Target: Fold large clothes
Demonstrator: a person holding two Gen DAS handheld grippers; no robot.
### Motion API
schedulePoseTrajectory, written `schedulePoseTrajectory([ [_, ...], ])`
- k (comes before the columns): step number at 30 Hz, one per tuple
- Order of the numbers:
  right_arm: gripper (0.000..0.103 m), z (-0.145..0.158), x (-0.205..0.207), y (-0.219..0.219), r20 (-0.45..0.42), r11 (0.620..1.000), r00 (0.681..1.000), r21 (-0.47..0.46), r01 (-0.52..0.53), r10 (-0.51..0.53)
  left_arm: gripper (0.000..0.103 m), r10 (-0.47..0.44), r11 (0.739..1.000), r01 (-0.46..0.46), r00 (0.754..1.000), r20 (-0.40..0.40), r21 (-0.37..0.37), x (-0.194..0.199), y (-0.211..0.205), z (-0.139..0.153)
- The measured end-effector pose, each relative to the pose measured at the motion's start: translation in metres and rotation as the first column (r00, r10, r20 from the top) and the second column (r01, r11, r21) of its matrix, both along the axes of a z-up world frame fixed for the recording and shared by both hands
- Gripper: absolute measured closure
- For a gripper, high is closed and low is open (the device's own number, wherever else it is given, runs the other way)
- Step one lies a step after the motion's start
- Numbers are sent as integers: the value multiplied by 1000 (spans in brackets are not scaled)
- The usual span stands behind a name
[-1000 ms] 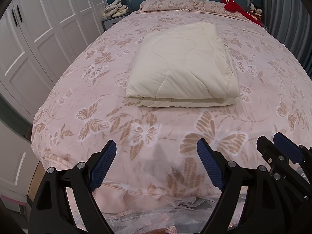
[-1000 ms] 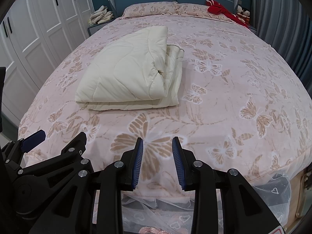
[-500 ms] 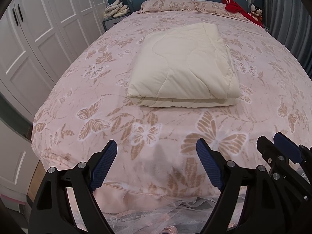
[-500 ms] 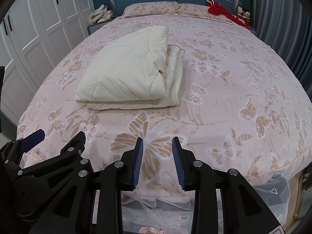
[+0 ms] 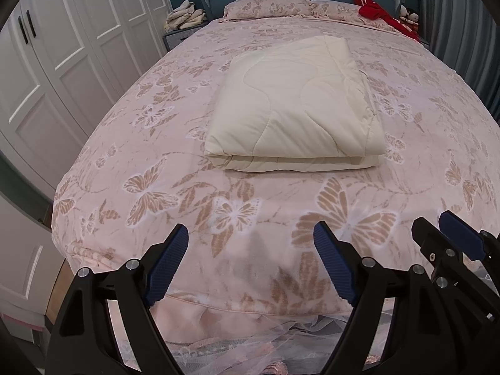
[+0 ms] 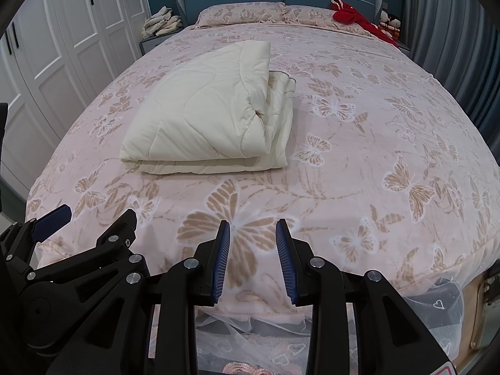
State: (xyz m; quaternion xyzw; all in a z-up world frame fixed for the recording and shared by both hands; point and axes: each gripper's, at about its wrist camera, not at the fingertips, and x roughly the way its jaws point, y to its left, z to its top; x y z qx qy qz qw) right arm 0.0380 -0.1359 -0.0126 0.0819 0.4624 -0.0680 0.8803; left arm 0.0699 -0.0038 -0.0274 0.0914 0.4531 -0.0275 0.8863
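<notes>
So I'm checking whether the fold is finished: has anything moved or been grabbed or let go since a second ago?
Nothing visibly changed. The folded cream quilt lies in the same spot on the butterfly bedspread; the left gripper hangs wide open and the right gripper narrowly open, both empty, at the foot of the bed.

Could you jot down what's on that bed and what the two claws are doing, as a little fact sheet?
main item: cream quilt, folded into a thick rectangle
where it lies: middle of the butterfly bedspread
left claw: open wide, empty, above the foot of the bed
right claw: partly open, empty, beside the left one
contact with quilt: none
at the headboard end: pillows, red garment
fold state: looks finished
</notes>
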Motion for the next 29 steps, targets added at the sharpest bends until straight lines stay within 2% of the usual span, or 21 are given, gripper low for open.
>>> schedulePoseTrajectory([
  [20,71,1,-2,3,4,1000,1000,-5,-1,1,25,-1,1000,1,1000,20,5,-4,3,4],
  [24,71,3,-3,3,6,1000,1000,-9,-4,4,30,-2,1000,2,1000,18,-3,-5,4,4],
  [29,71,3,-3,3,7,1000,1000,-10,-3,3,31,2,1000,-2,1000,22,-1,-6,4,4],
])
